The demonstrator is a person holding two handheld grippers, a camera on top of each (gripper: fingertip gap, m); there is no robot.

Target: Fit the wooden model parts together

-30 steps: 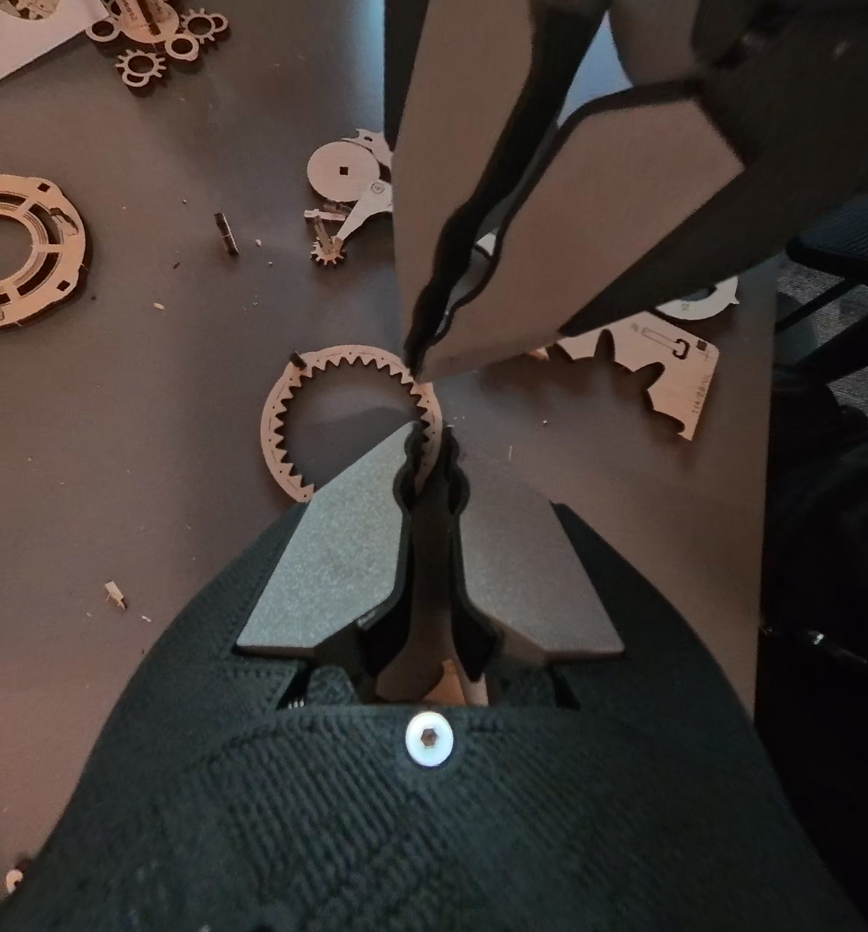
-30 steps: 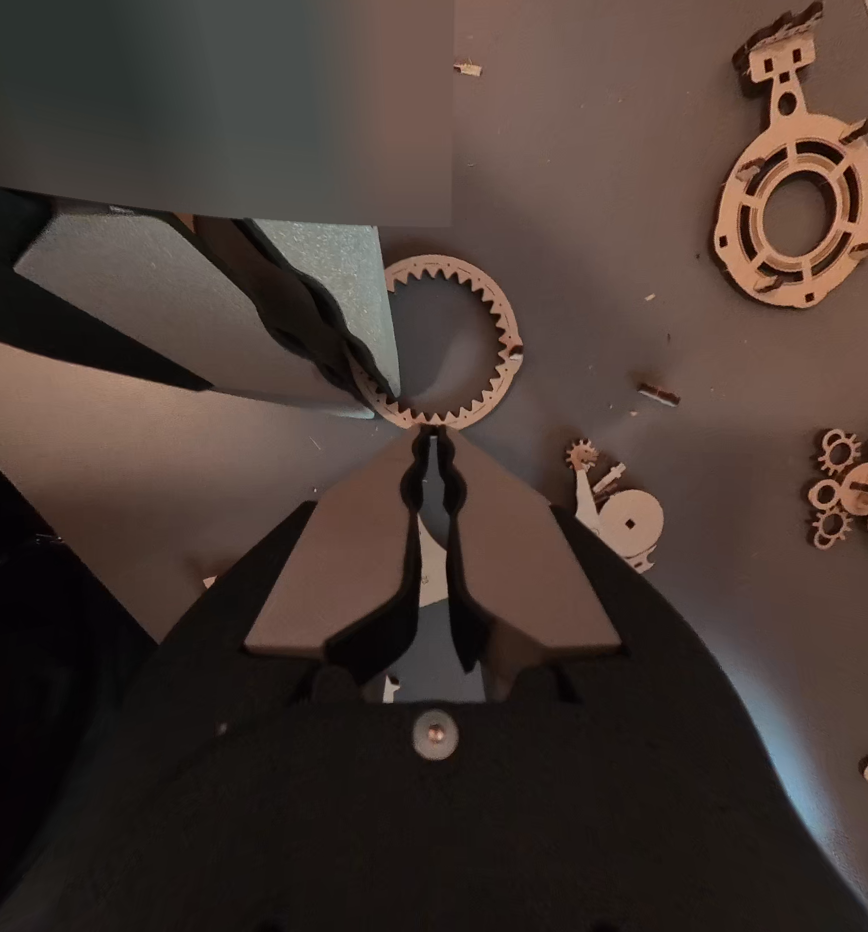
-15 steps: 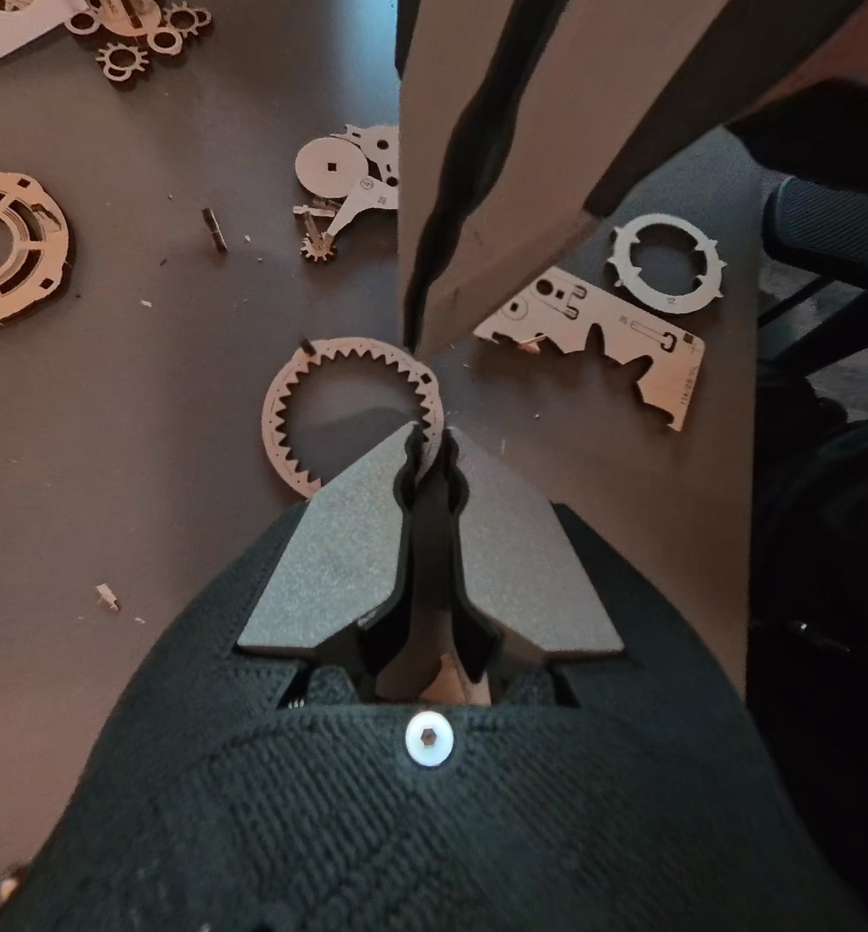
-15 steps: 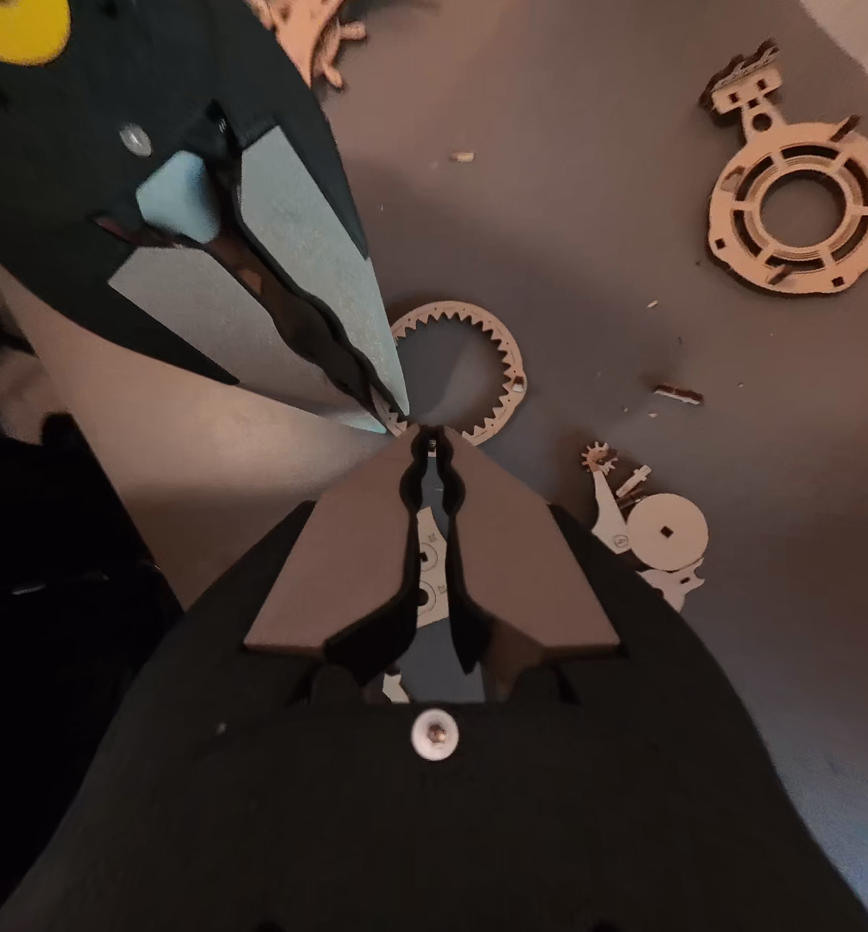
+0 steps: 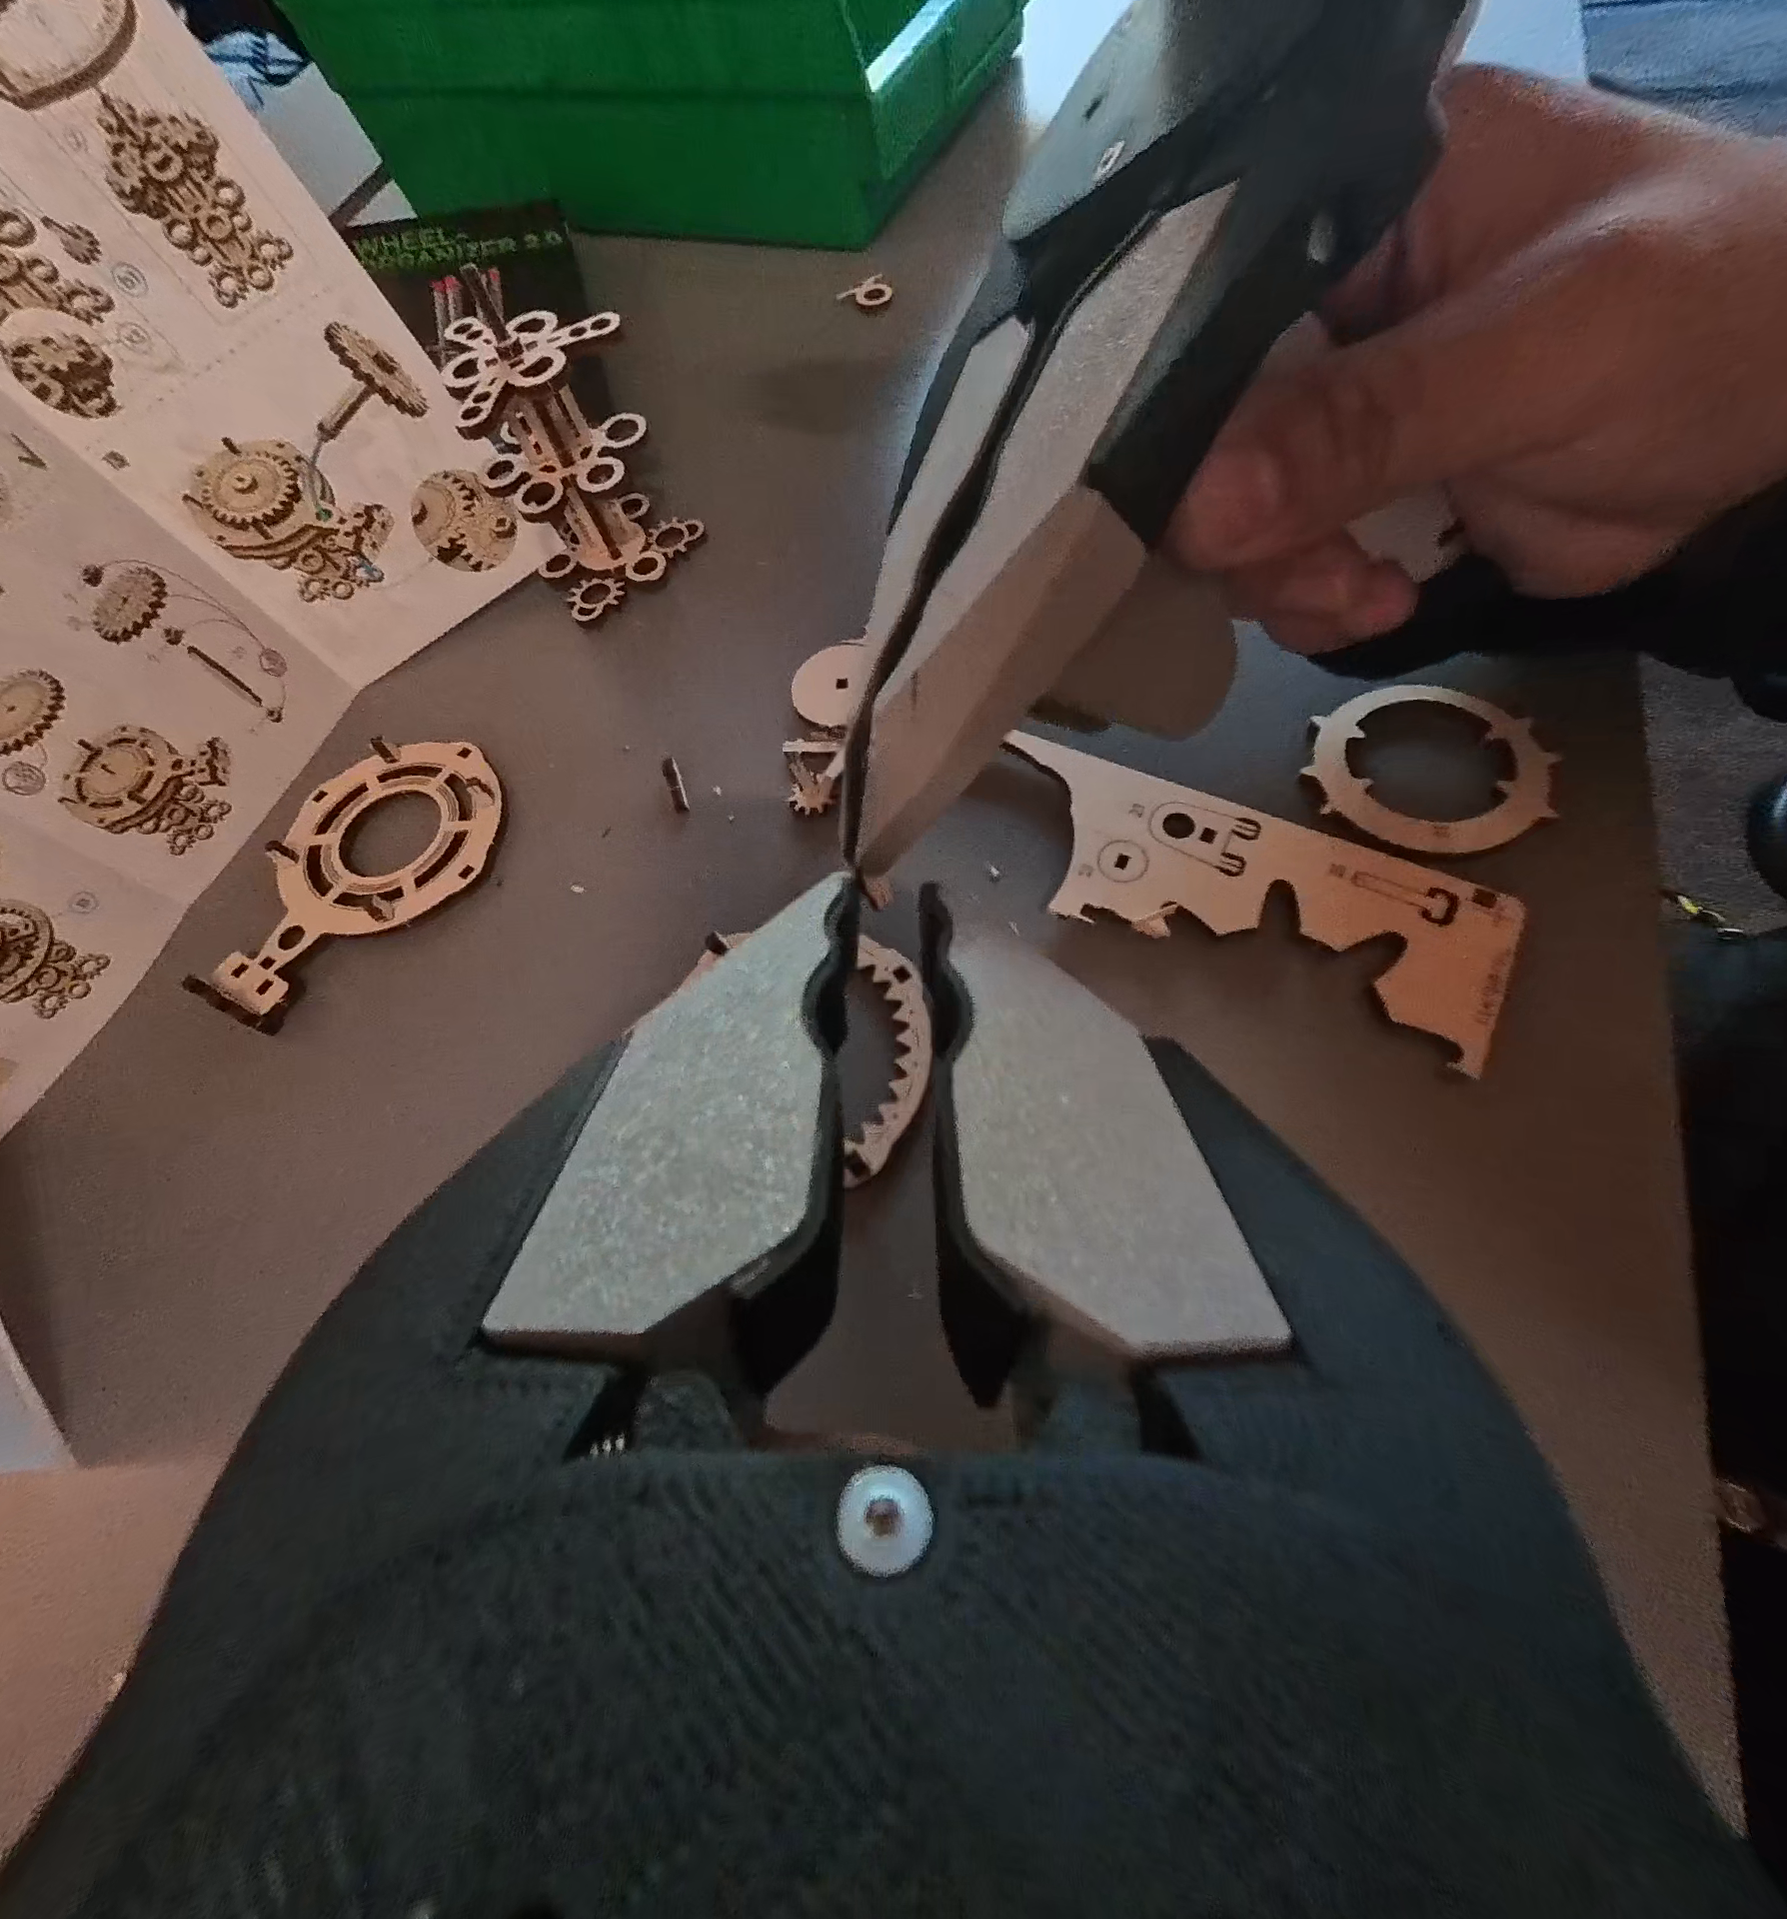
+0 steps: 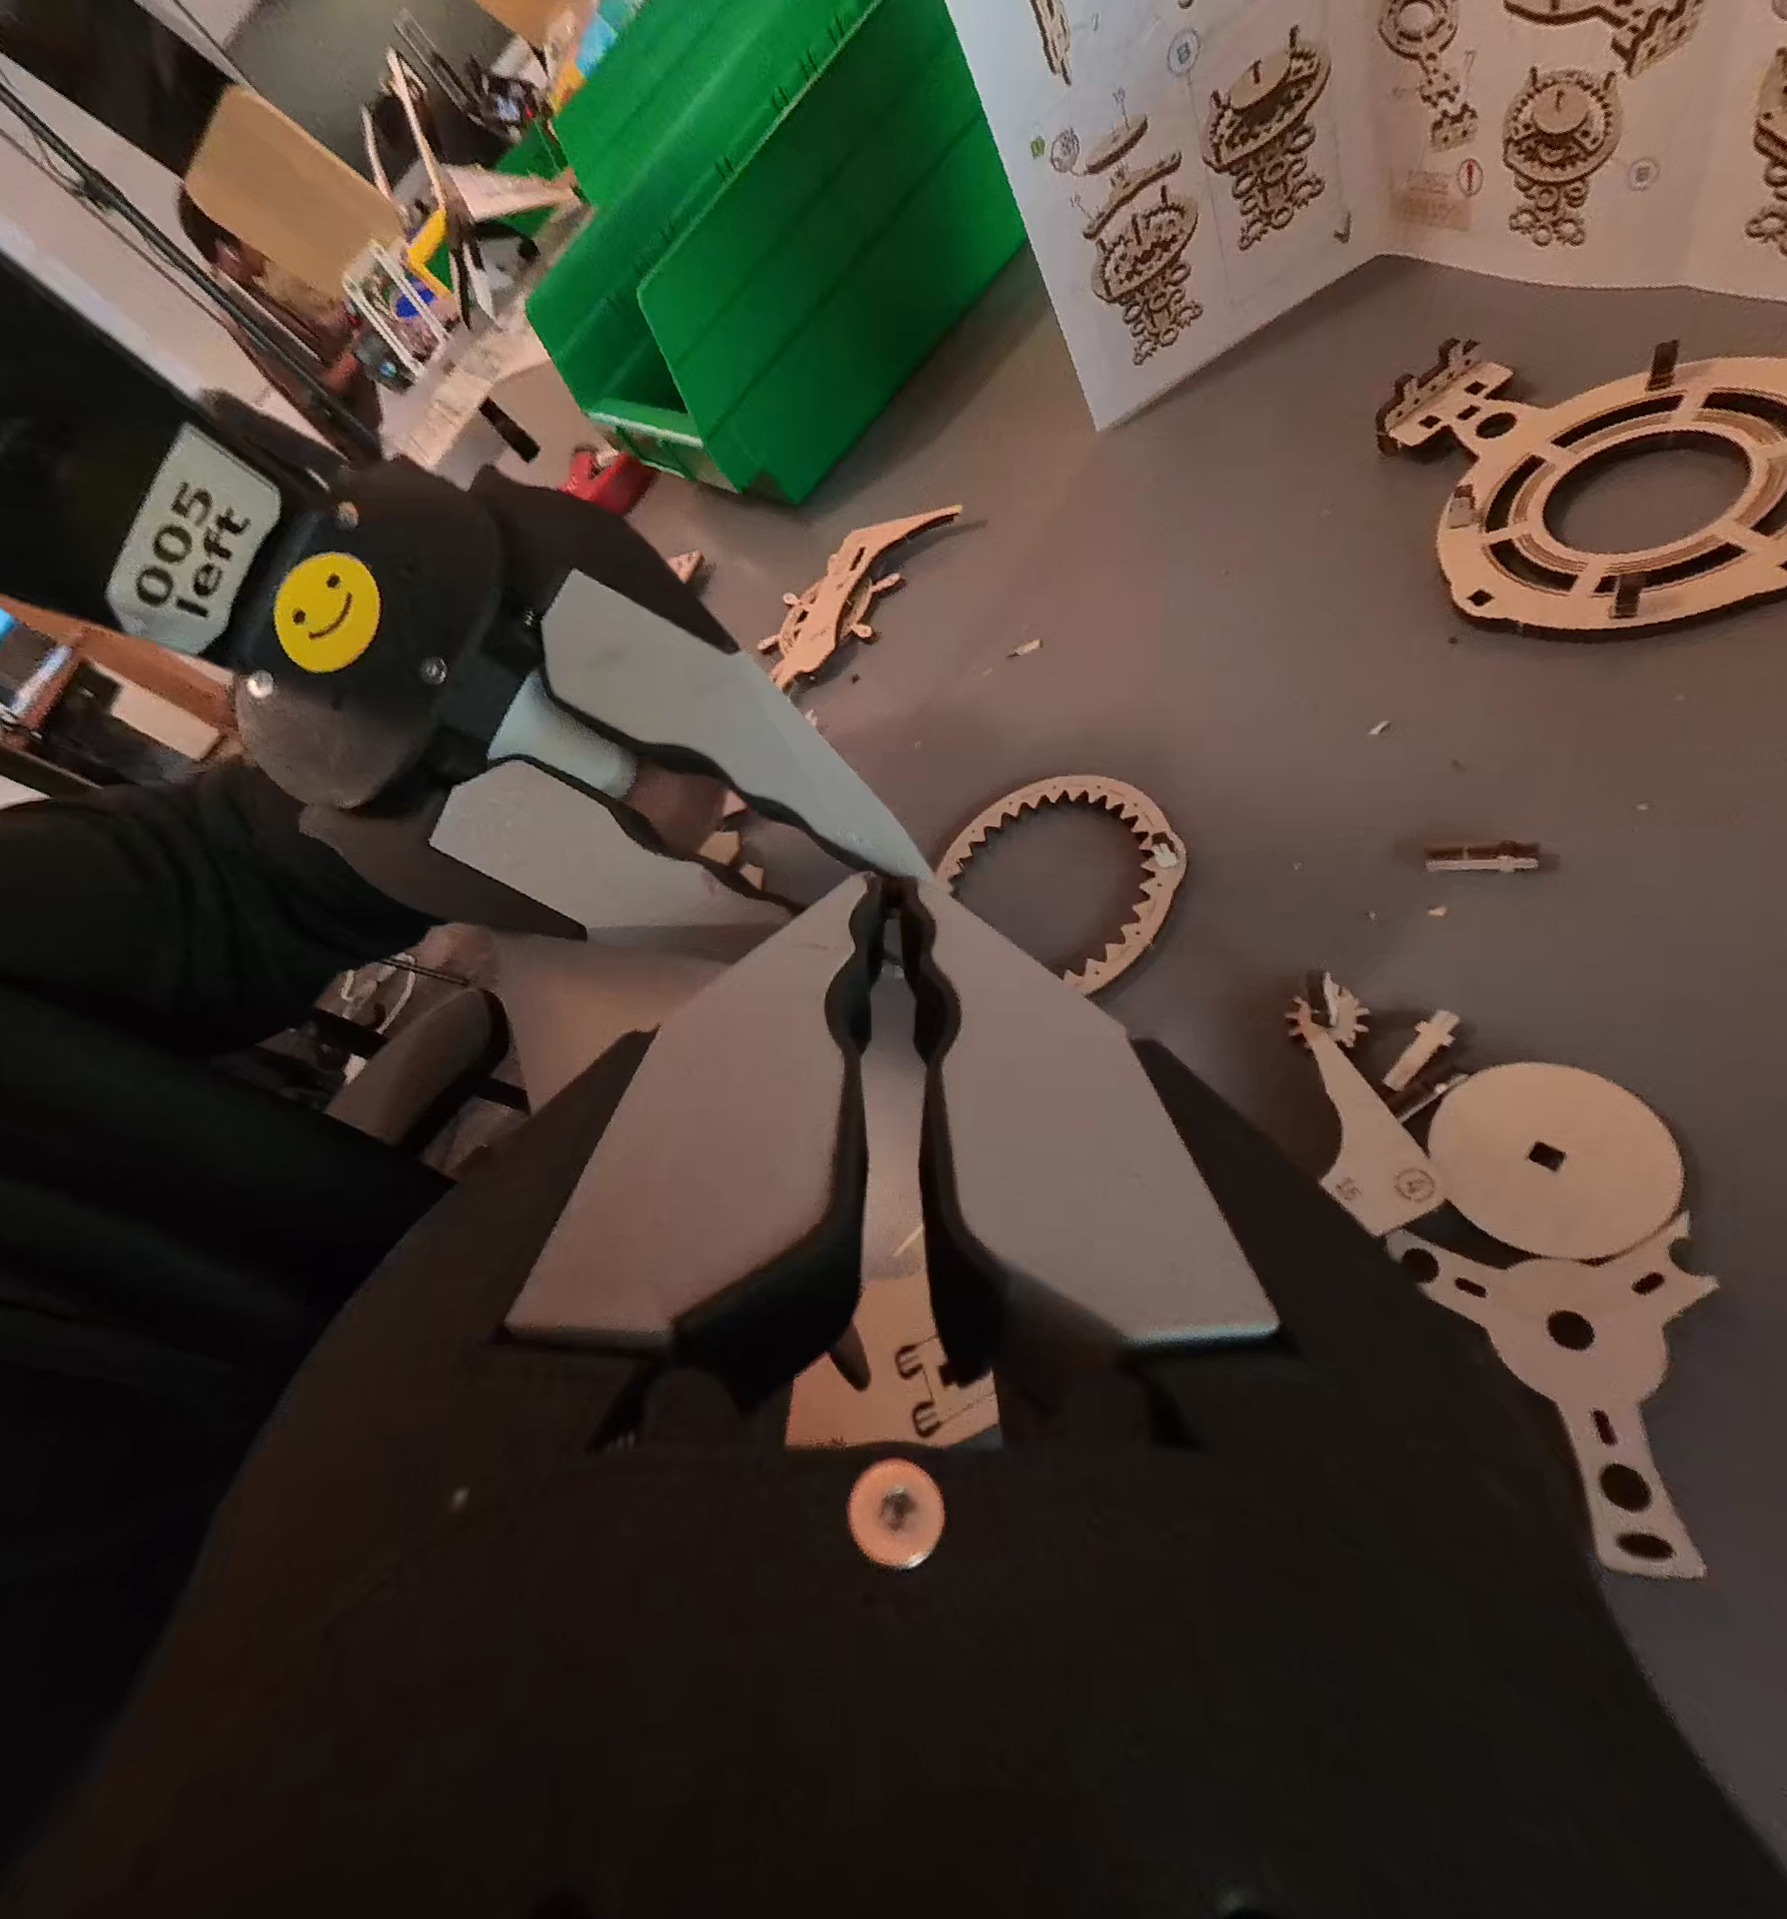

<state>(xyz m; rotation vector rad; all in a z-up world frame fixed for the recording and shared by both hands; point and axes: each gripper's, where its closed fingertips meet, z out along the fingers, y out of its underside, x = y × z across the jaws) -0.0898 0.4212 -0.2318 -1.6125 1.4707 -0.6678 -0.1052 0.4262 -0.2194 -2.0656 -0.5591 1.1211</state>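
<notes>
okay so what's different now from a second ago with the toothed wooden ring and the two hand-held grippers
The left hand-held gripper has opened and let go of the toothed ring, which now lies free on the grey table. Both grippers have pulled back and up, so more of the table shows. The right hand-held gripper is still nearly shut, tip near the ring's edge. The other wooden parts have not moved.

The table [image 6: 1232,644] is plain dark grey, and the toothed ring [image 6: 1071,883] and oval frame [image 6: 1637,509] on it are pale tan wood with dark brown edges. The bin [image 6: 786,270] is bright green. The sheet [image 5: 90,519] is white with tan drawings, and the sticker [image 6: 327,612] is yellow.
</notes>
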